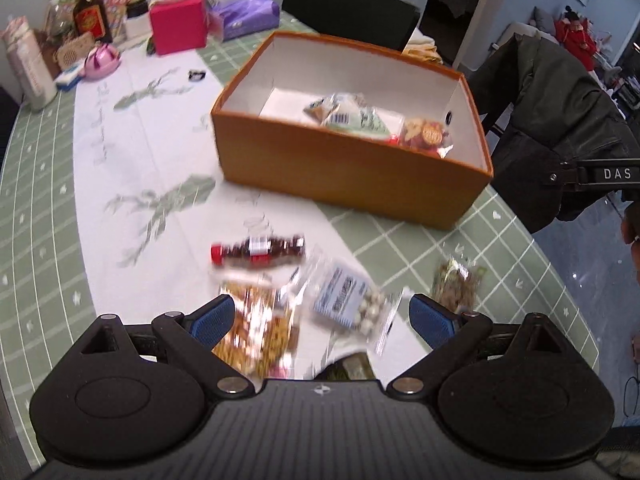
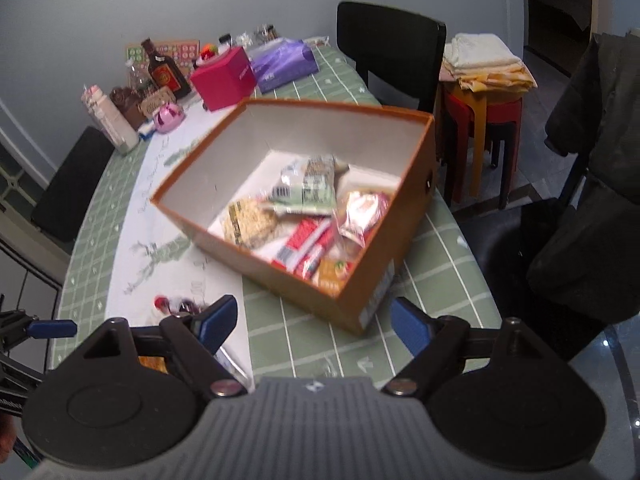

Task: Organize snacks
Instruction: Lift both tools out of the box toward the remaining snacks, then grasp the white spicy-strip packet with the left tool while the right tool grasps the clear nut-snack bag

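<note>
An orange cardboard box (image 1: 352,168) (image 2: 404,216) stands on the table with several snack packets (image 2: 308,188) in it. In front of it lie a small red-capped bottle (image 1: 258,250) (image 2: 162,303), a yellow snack packet (image 1: 256,328), a white-and-blue packet of round sweets (image 1: 348,300) and a brownish packet (image 1: 458,284). My left gripper (image 1: 320,316) hovers open above the loose packets, holding nothing. My right gripper (image 2: 316,324) is open and empty above the box's near corner. One blue finger (image 2: 52,328) of the left gripper shows at the right wrist view's left edge.
A pink box (image 1: 178,26), a purple tissue pack (image 1: 248,14), a dark bottle (image 1: 90,10) and small items crowd the table's far end. A black chair (image 2: 390,48) stands behind, a jacket-draped chair (image 1: 560,120) at right, stacked stools with folded cloths (image 2: 484,80) beyond.
</note>
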A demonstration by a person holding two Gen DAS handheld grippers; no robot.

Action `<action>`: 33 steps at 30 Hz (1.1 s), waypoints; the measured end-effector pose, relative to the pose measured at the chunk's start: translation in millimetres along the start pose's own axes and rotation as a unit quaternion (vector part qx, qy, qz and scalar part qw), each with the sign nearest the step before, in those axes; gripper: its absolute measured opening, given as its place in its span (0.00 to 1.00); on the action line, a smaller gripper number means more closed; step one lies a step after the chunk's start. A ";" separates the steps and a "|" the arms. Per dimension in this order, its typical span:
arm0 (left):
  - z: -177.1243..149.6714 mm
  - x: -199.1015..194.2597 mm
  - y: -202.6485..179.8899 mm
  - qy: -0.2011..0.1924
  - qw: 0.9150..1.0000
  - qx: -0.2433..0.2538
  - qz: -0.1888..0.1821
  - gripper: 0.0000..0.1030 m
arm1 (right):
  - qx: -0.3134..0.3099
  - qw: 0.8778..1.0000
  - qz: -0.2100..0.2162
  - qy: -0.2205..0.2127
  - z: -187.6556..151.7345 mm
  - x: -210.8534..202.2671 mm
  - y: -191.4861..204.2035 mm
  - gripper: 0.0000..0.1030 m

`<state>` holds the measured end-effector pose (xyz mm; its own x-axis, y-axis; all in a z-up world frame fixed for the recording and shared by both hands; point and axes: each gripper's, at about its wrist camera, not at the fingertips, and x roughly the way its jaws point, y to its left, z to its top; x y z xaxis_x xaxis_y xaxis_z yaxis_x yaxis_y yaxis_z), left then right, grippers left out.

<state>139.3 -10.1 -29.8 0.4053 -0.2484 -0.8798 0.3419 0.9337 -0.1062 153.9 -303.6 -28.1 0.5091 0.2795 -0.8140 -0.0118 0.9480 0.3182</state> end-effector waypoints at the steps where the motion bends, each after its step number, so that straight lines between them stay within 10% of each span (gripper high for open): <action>1: -7.2 0.8 2.4 0.003 1.000 -0.006 0.000 1.00 | -0.001 1.000 -0.001 0.007 -6.7 1.5 -0.4 0.80; 16: -107.0 19.1 21.0 0.055 0.996 -0.061 -0.022 1.00 | -0.025 0.996 -0.008 0.081 -70.8 24.4 10.2 0.80; 33: -132.4 46.0 16.6 0.079 0.995 -0.022 -0.053 1.00 | -0.044 0.993 -0.008 0.107 -83.6 44.9 24.4 0.80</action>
<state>51.4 28.1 -133.4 0.2304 -0.3054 -0.9239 0.3358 0.9161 -0.2191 104.5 -255.2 -97.5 0.3148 0.2811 -0.9066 -0.0852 0.9597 0.2680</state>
